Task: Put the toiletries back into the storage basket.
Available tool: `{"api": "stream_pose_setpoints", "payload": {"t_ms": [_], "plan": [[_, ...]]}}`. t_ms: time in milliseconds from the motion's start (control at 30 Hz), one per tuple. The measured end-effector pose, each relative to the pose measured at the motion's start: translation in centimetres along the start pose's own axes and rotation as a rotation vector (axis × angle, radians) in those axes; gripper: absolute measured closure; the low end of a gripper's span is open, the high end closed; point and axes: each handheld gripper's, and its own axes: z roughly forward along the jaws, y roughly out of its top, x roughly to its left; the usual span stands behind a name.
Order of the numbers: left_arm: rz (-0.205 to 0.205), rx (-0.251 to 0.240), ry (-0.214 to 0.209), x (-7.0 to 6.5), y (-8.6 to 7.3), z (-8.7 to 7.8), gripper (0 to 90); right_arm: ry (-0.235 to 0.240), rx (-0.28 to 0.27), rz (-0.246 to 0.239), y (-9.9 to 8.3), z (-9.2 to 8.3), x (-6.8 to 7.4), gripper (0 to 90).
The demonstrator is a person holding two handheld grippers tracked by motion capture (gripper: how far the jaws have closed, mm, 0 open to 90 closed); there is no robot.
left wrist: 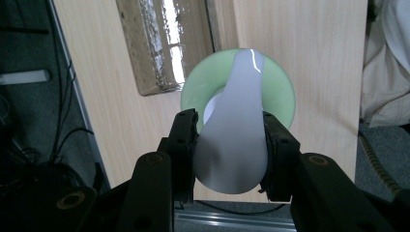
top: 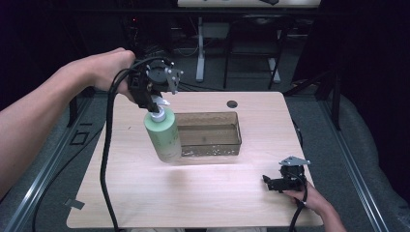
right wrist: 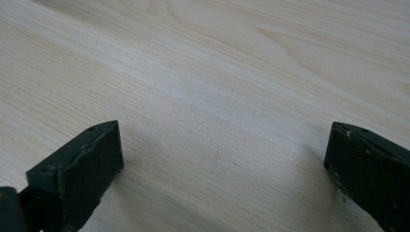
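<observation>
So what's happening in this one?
A person works at a wooden table with a gripper in each hand. The left gripper is shut on the white pump head of a pale green bottle, which hangs just left of a clear plastic bin. The right gripper rests open at the table's near right corner, holding nothing.

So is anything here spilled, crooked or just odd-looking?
Nothing is spilled. The one odd sight is the green pump bottle: it hangs tilted above the table, beside the clear tub, carried only by its white pump head pinched in the left gripper. The right gripper rests open.
</observation>
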Motion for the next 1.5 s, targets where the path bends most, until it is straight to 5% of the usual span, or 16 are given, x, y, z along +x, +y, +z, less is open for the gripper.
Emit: {"api": "stream_pose_setpoints", "payload": {"t_ms": [1500], "plan": [[-0.051,0.019,0.031,4.1,1.0,-0.9,63.3,-0.001,0.002,0.002,0.0,0.0,0.0,0.0]]}}
